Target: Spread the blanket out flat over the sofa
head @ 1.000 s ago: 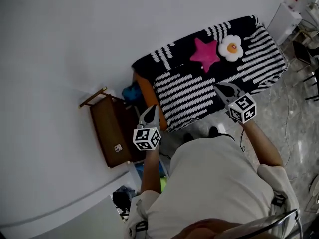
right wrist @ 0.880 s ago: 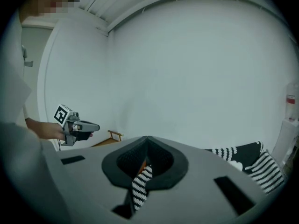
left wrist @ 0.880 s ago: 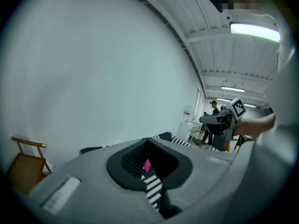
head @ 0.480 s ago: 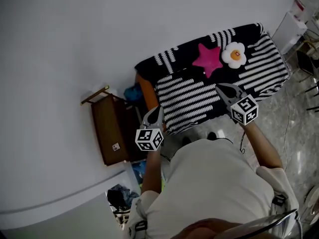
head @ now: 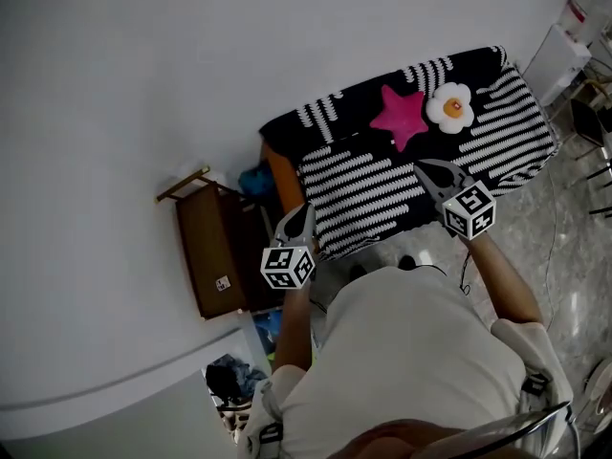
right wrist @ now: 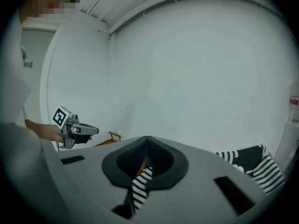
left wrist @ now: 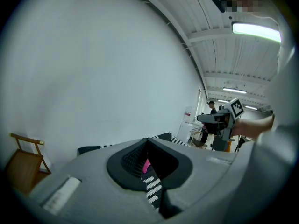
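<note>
A black-and-white striped blanket (head: 382,175) lies spread over the sofa (head: 284,189), whose orange side shows at the left end. On it rest a pink star pillow (head: 400,115) and a white flower pillow (head: 450,105). My left gripper (head: 304,207) hovers shut over the sofa's front left corner, holding nothing. My right gripper (head: 419,163) is shut too, above the front edge near the middle, also with nothing in it. In the left gripper view the closed jaw tips (left wrist: 148,139) frame a strip of blanket beyond. The right gripper view (right wrist: 147,137) shows the same.
A brown wooden stand (head: 212,251) sits against the wall left of the sofa, with blue items (head: 251,178) between them. A dark bag (head: 229,381) lies on the floor near me. A white cabinet (head: 559,51) and chairs stand at the right.
The view has shifted slightly. Both grippers stay shut and hover at nearly the same spots over the sofa's front edge.
</note>
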The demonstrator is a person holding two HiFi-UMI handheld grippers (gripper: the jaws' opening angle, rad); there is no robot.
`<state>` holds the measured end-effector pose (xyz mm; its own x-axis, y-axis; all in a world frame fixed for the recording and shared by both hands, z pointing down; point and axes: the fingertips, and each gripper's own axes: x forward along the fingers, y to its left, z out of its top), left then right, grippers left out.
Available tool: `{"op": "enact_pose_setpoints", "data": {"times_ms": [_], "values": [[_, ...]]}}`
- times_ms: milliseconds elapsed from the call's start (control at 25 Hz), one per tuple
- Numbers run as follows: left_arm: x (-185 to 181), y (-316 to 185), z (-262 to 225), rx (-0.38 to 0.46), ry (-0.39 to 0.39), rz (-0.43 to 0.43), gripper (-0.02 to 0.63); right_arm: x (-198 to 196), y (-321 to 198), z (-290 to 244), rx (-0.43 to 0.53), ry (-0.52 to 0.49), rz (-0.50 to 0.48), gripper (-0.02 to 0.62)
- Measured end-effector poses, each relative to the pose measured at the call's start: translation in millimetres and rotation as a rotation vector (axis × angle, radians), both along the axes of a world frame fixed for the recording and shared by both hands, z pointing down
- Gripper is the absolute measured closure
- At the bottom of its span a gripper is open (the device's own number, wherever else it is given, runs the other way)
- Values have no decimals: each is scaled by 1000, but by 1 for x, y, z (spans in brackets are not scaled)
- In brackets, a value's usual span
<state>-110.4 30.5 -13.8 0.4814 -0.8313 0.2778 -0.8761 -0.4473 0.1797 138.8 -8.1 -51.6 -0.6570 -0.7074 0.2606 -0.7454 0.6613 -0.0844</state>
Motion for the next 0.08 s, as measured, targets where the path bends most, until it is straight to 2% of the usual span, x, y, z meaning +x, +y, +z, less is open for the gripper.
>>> {"op": "enact_pose_setpoints", "data": {"times_ms": [80], "values": [[-2, 0, 0, -1, 3, -2, 588, -2, 0, 0, 1, -1, 0, 591]]}}
